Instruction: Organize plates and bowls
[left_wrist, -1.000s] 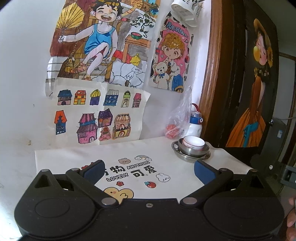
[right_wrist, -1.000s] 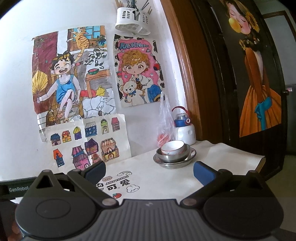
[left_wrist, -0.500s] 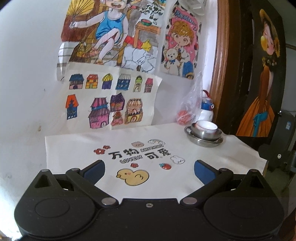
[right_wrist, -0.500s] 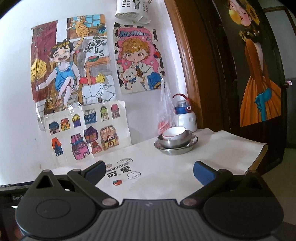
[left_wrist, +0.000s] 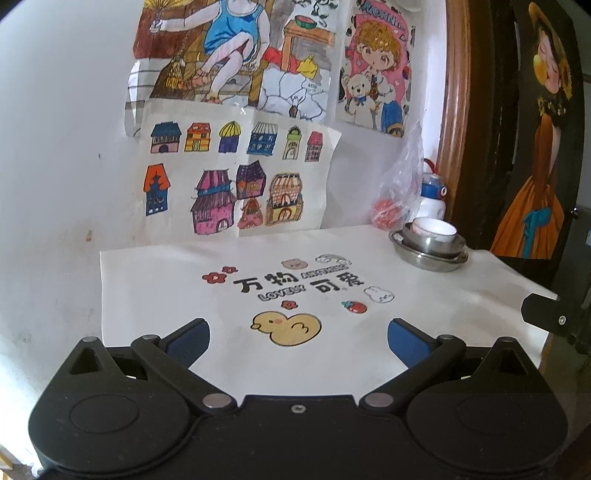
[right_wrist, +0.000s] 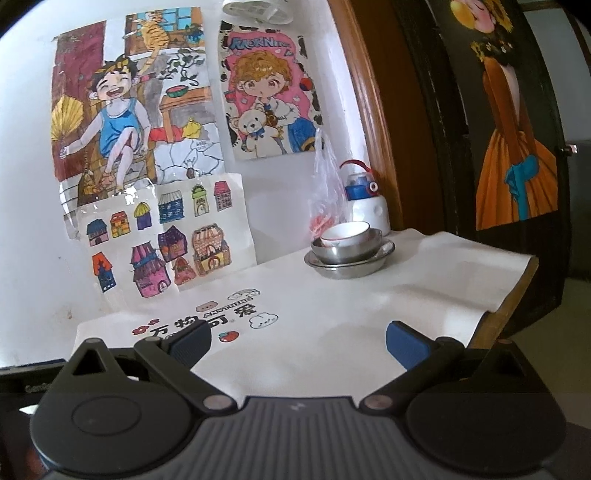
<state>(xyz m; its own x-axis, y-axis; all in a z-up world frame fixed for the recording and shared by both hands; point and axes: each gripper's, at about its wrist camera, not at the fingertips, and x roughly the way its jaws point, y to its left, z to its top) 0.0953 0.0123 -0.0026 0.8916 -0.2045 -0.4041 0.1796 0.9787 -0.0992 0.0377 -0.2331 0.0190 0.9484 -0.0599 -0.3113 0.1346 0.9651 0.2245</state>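
A stack stands at the table's far right corner: a white ceramic bowl (left_wrist: 435, 229) (right_wrist: 345, 233) inside a steel bowl (left_wrist: 439, 245) (right_wrist: 351, 251), both resting on a steel plate (left_wrist: 428, 259) (right_wrist: 349, 268). My left gripper (left_wrist: 298, 334) hangs open above the near part of the white printed cloth (left_wrist: 207, 314), with nothing between its blue pads. My right gripper (right_wrist: 298, 338) is open too, empty, above the cloth (right_wrist: 332, 321) and well short of the stack.
Behind the stack are a white bottle with a blue cap (right_wrist: 365, 203) and a thin plastic bag (right_wrist: 325, 192) against the wall. Drawings cover the wall (left_wrist: 55, 147). The table's right edge (right_wrist: 517, 291) drops beside a dark door (right_wrist: 461, 129).
Both grippers tilted downward and rose a little, so the wall drawings slid up in view and more of the cloth shows. The stack has not moved. Both stay open.
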